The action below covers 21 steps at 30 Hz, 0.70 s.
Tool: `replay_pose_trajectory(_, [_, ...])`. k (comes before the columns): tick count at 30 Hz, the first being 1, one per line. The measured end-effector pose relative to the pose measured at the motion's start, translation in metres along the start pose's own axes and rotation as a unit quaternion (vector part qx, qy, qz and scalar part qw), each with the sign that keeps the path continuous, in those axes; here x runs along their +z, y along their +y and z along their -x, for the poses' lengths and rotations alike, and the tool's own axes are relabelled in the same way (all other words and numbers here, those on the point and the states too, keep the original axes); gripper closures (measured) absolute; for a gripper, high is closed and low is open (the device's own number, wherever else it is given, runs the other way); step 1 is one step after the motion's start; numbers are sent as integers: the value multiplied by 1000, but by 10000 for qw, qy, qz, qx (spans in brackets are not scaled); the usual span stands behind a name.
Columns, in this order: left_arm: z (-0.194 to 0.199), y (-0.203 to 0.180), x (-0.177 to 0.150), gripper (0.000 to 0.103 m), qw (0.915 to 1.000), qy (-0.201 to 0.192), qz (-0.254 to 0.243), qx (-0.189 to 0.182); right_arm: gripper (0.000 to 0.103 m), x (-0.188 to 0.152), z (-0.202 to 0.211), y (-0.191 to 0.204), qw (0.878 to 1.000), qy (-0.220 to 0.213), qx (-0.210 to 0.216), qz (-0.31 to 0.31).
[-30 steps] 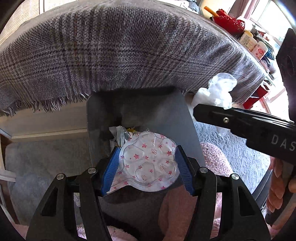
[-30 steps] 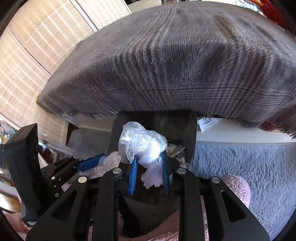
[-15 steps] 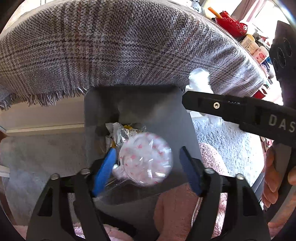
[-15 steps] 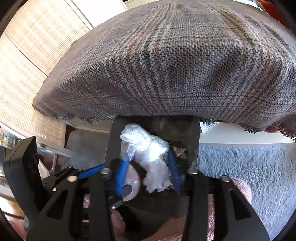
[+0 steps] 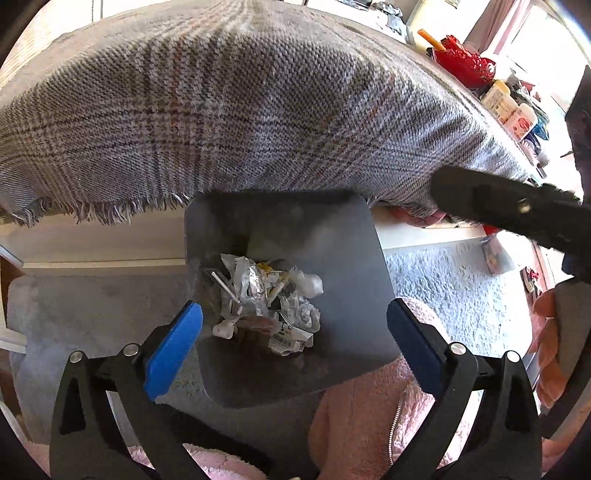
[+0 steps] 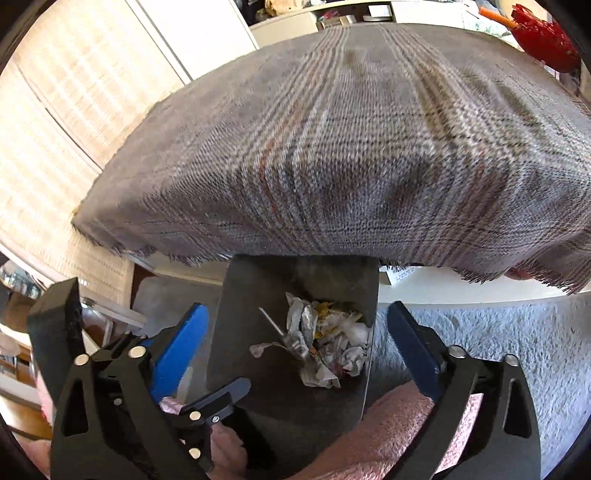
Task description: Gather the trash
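Both tools, left and right, are opening, nothing between them, bin right below. Drop step looks finished; next, find more trash on the tabletop.

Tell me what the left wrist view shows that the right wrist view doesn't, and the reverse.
Only the left wrist view: bottles on the table's far edge and the fingers of the person's right hand. Only the right wrist view: window blinds and a white cabinet. Both: the grey bin holding crumpled trash, and the plaid cloth above it.
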<state>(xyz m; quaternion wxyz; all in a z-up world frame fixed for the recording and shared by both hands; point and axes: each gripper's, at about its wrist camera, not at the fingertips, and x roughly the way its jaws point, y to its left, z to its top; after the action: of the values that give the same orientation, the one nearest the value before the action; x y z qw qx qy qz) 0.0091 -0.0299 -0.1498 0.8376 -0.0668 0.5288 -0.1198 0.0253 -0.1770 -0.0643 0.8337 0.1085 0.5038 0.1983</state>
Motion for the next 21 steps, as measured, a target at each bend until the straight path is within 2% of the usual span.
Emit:
replay_pose_trajectory(5, [29,-2,8,8,9990,-418,-74,152,3,7,30,-8,9986,-493,-176,-23])
replay_pose_trajectory(10, [83,-7,34,8,9905,-1254,-335,455,3,18,72,-13,9888,-1290,-747,31])
replay_pose_trajectory(12, [112,-10,49,8,9817,-1749,-441,605,3,24,93,-11,9793,-1716,-1061,170])
replay_pose_trajectory(16, [156,-19,75,8,9630,-2488,-671,789,3,38,128,-8,9604,-2452,-1289,300])
replay_pose_trajectory(21, [187,-25,102,8,9476,-2986,-723,876,3,50,162,-6,9346,-3197,-1529,300])
